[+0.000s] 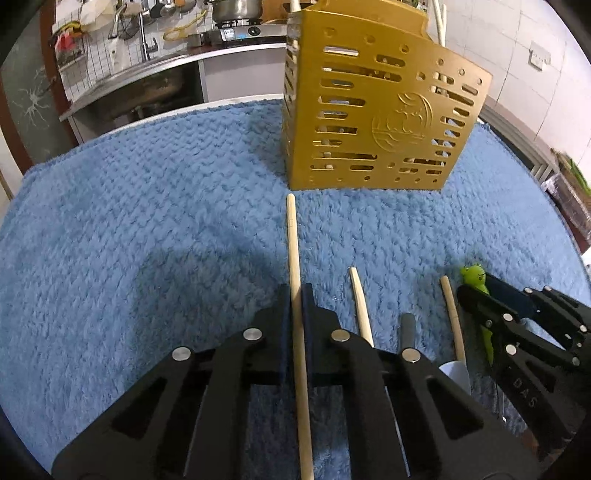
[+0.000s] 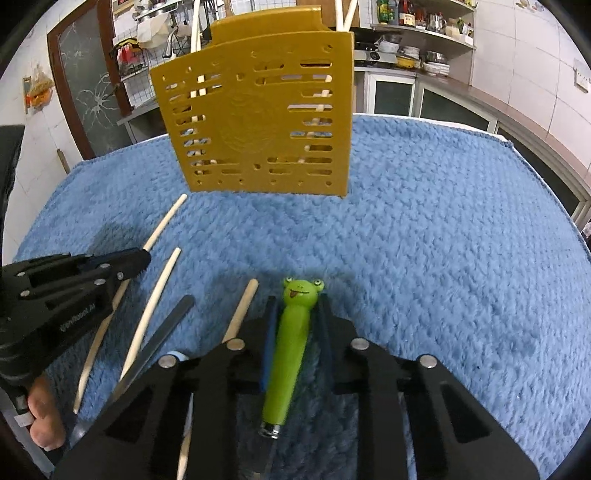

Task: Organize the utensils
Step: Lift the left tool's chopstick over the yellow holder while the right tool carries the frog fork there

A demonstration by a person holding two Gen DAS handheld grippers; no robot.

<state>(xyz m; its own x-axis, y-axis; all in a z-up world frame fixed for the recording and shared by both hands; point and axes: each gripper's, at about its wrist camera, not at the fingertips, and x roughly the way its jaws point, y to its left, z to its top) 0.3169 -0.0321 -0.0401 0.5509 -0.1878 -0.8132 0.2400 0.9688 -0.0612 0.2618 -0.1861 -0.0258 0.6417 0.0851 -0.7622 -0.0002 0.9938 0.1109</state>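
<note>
A gold perforated utensil holder (image 1: 373, 110) stands on the blue towel (image 1: 147, 221), also in the right wrist view (image 2: 266, 122), with several sticks inside. My left gripper (image 1: 296, 295) is shut on a long wooden chopstick (image 1: 293, 240) lying on the towel. My right gripper (image 2: 295, 306) is closed around the green frog-handled utensil (image 2: 291, 332); it also shows in the left wrist view (image 1: 476, 277). A second chopstick (image 1: 360, 302), a dark metal handle (image 1: 407, 328) and a wooden-handled white utensil (image 1: 452, 317) lie between the grippers.
A kitchen counter with sink and stove (image 1: 229, 33) lies behind the table. Shelves with dishes (image 2: 417, 55) stand at the back right. The towel (image 2: 443, 240) spreads to the right of my right gripper.
</note>
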